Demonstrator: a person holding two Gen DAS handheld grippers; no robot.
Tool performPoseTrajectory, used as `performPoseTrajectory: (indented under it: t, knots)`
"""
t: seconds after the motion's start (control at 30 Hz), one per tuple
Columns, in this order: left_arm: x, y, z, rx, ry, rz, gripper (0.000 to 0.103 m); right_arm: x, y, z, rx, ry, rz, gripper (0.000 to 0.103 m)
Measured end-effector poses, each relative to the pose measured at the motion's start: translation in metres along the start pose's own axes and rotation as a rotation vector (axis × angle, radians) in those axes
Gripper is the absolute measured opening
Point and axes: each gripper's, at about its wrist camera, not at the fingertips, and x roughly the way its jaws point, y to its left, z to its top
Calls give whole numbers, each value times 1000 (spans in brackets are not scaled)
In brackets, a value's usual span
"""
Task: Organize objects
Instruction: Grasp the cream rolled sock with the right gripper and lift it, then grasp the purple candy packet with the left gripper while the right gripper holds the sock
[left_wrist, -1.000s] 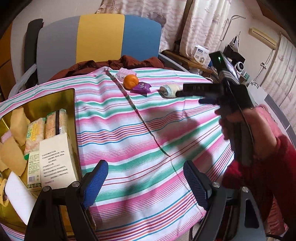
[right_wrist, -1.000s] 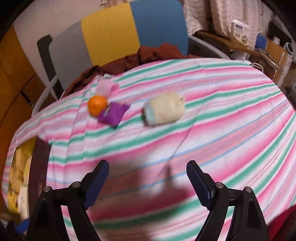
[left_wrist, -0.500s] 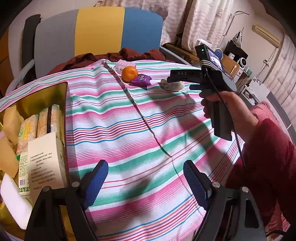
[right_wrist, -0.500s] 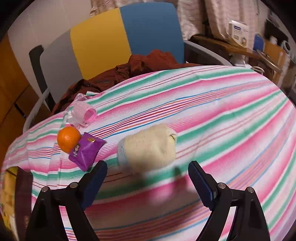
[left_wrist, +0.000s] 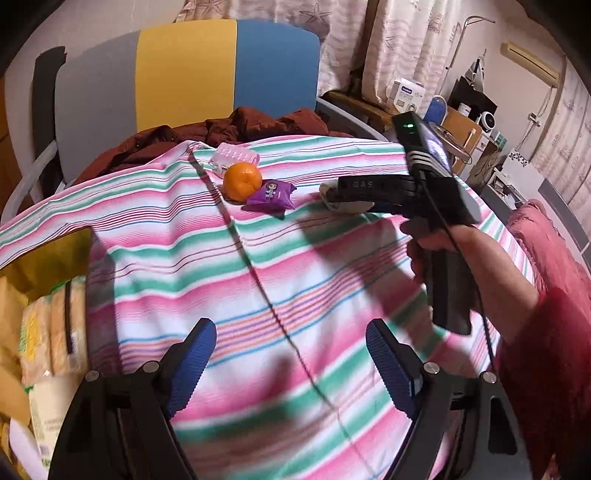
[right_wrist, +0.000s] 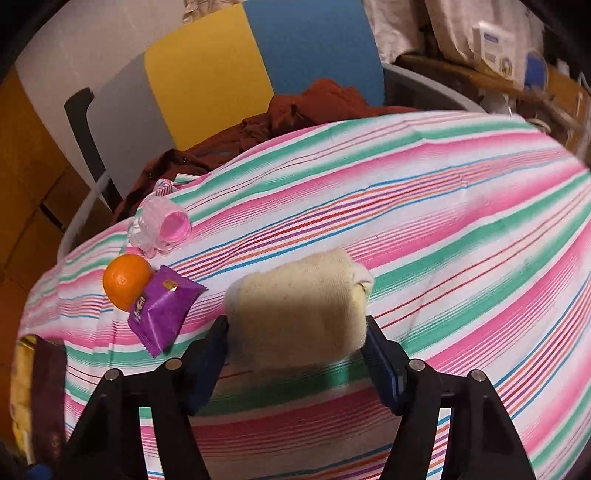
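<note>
While box (left_wrist: 48, 332) at table's left edge already holds snack packs, right gripper (right_wrist: 295, 339) just closing, pads against rolled cream sock (right_wrist: 299, 302) on striped cloth (right_wrist: 443, 240). Left gripper (left_wrist: 291, 354) wide, empty. Orange (right_wrist: 125, 280), purple packet (right_wrist: 162, 306), pink item (right_wrist: 166, 225) left to sort.

Right gripper (right_wrist: 295, 345) angled down toward the table, jaws just closing, both blue pads (right_wrist: 212, 341) now against the ends of a cream rolled cloth (right_wrist: 299, 302) between them. A hand (left_wrist: 454, 254) in a red sleeve (left_wrist: 546, 354) grips its black handle, seen from the left wrist view. Left gripper (left_wrist: 291, 358) also tilted down, jaws wide apart, nothing between them.
</note>
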Motion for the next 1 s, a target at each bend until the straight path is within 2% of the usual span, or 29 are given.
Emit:
performPoseTrajectory:
  t: [0.1,0.27,0.4,0.53,0.7,0.83,1.0]
  knots:
    - [14,-2,11,-4,7,17,85,-2,-1,2,23,28,1,69]
    - [39,-7,29,16,13,81,85,-11,-8,0,42,90,-122,68]
    - [66,-4,55,-3,15,125,85,-16,-20,-1,100,108,-106,69]
    - [101,1,78,-17,46,157,85,-15,-20,1,90,115,-113,69]
    - [129,3,99,-14,60,237,85,-14,-18,2,72,118,-125,69]
    - [142,5,106,-7,64,264,85,-13,-19,3,86,123,-116,69]
    - [153,5,110,-15,62,247,84,-11,-23,1,115,142,-93,70]
